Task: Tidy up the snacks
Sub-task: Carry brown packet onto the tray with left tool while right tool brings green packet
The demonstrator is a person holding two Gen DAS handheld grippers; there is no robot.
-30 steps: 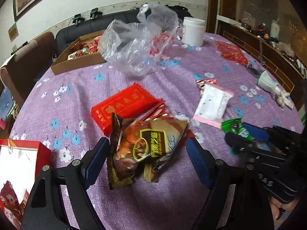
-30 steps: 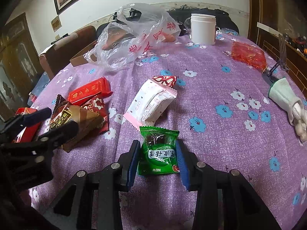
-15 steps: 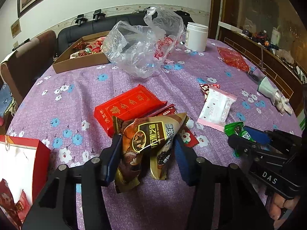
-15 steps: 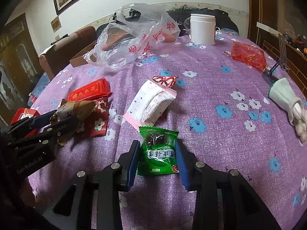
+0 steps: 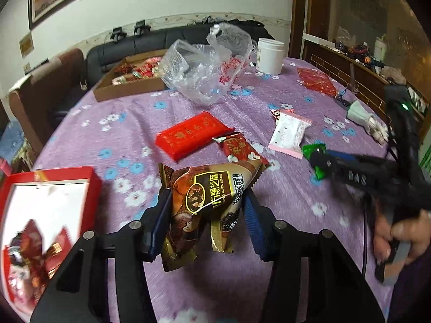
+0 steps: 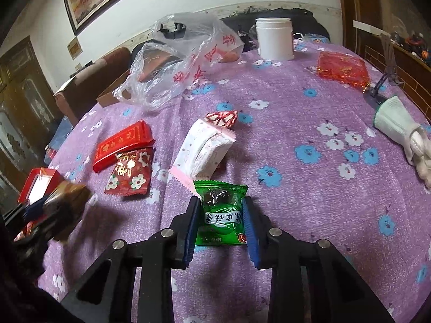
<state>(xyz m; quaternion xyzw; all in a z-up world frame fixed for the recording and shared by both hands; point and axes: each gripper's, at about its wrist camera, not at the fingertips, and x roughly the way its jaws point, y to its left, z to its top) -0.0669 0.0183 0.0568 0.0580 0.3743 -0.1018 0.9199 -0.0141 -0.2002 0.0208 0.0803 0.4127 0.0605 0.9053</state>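
Observation:
My left gripper [image 5: 206, 202] is shut on brown black-sesame snack packets [image 5: 207, 196], held above the purple cloth; it shows blurred in the right wrist view [image 6: 64, 202]. My right gripper [image 6: 221, 212] is shut on a green snack packet [image 6: 219, 212], also seen in the left wrist view [image 5: 313, 152]. On the cloth lie a red flat packet [image 5: 192, 134], a red flowered packet [image 6: 130, 171], a white-and-pink packet [image 6: 203, 149] and a small red-white candy [image 6: 222, 117]. A red box [image 5: 40, 215] with snacks inside stands at the left.
A cardboard tray [image 5: 129, 83] of snacks, a clear plastic bag [image 6: 177, 62] and a white jar [image 6: 274, 39] stand at the far side. A red mesh pouch [image 6: 342, 68] and a white glove [image 6: 401, 129] lie at the right. Chairs and a sofa ring the table.
My left gripper has shut on the brown packets, lifted them off the cloth and moved left toward the red box. The right gripper has stayed shut on the green packet.

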